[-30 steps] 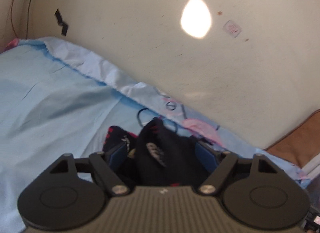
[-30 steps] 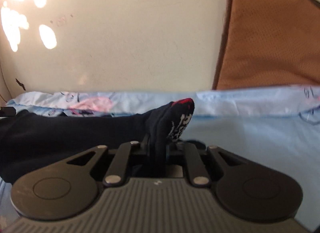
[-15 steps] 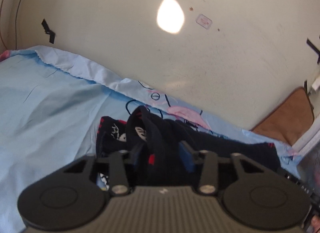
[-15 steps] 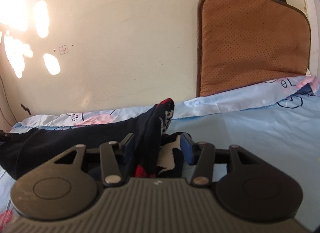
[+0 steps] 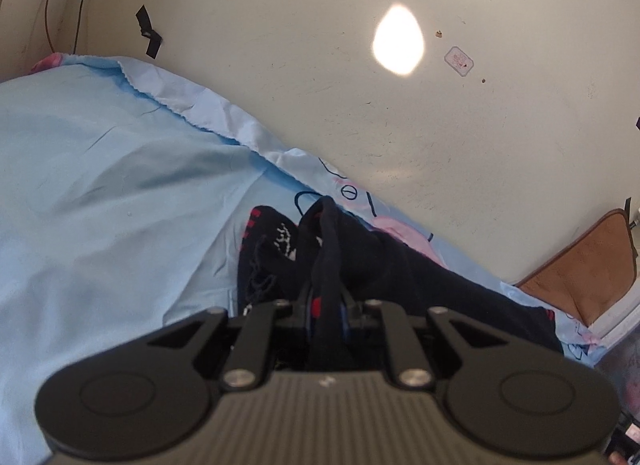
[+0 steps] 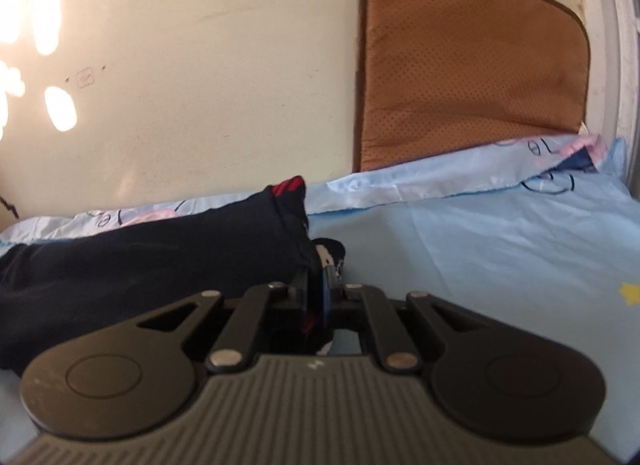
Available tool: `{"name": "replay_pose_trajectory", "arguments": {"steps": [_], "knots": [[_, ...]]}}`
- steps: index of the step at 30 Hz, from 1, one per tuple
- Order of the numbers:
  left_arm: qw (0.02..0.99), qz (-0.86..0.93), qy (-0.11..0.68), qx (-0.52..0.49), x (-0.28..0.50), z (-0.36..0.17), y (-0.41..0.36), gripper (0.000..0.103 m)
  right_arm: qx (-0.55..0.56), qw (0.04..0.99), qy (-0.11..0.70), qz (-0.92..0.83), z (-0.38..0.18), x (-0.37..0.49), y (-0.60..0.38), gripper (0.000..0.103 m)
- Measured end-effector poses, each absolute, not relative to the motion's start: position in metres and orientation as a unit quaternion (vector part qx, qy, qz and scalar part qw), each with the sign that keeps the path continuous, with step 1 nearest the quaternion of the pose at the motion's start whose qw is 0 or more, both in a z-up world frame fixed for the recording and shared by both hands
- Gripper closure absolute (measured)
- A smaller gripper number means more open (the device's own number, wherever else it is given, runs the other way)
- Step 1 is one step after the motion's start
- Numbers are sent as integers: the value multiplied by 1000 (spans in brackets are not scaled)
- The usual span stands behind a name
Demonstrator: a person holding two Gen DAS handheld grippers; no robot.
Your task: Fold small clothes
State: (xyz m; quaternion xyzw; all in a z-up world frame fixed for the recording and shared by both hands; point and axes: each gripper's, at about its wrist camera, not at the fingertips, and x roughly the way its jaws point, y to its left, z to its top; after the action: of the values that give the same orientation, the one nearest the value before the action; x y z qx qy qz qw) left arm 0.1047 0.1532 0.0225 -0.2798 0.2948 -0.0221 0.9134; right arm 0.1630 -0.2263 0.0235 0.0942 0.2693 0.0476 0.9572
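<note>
A small black garment with red and white knit trim [image 5: 420, 277] lies along the far edge of a light blue bedsheet [image 5: 100, 193], stretched between both grippers. My left gripper [image 5: 326, 305] is shut on a raised fold of the garment's left end. My right gripper [image 6: 316, 289] is shut on the garment's right edge [image 6: 160, 265], near its red-trimmed corner [image 6: 286, 187]. A patterned bit of the garment [image 6: 332, 255] pokes out beyond the right fingers. The fingertips are mostly hidden by cloth.
A cream wall [image 5: 320, 65] rises right behind the bed. A brown perforated cushion [image 6: 468, 77] leans on the wall at the right. The sheet's printed edge [image 6: 440, 181] is folded along the wall. Black tape [image 5: 148, 31] is stuck on the wall at left.
Both grippers were open around the garment half a second ago and have closed on it. The cloth now hangs taut between them.
</note>
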Motion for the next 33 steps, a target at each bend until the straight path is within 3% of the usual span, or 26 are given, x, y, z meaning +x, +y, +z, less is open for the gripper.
{"name": "replay_pose_trajectory", "arguments": {"steps": [4,5,7,8,9,11,13,16,18,23,24,25,26,33], "knots": [[914,-42,279,-292,101,16,155,83,78,958,272,35,23,164,-219,92],[912,-52,279,-296,99,17,156,74,69,960,269,33,24,161,-216,90],[908,-74,280,-303,94,22,157,50,83,962,257,27,28,150,-220,72],[907,-83,279,-304,90,25,157,36,92,964,250,26,32,144,-222,67],[910,-91,275,-297,83,29,155,24,93,966,241,27,37,136,-223,65],[921,-94,272,-263,71,34,148,13,78,971,225,34,46,119,-217,65],[931,-82,276,-223,62,35,142,13,57,974,211,59,53,102,-203,65],[938,-65,280,-195,56,31,141,22,4,976,190,105,60,85,-168,65],[932,-66,293,-204,61,25,145,48,-26,963,207,171,59,83,-138,66],[937,-67,284,-191,61,20,144,69,-94,937,233,241,44,94,-76,69],[937,-69,283,-195,61,21,146,73,-101,934,243,243,39,99,-69,81],[935,-72,282,-205,61,20,150,74,-110,928,258,245,35,105,-62,96],[931,-76,280,-220,61,20,155,76,-110,930,255,241,34,107,-60,98],[923,-96,254,-274,56,26,172,79,-78,954,235,169,47,103,-89,101]]}}
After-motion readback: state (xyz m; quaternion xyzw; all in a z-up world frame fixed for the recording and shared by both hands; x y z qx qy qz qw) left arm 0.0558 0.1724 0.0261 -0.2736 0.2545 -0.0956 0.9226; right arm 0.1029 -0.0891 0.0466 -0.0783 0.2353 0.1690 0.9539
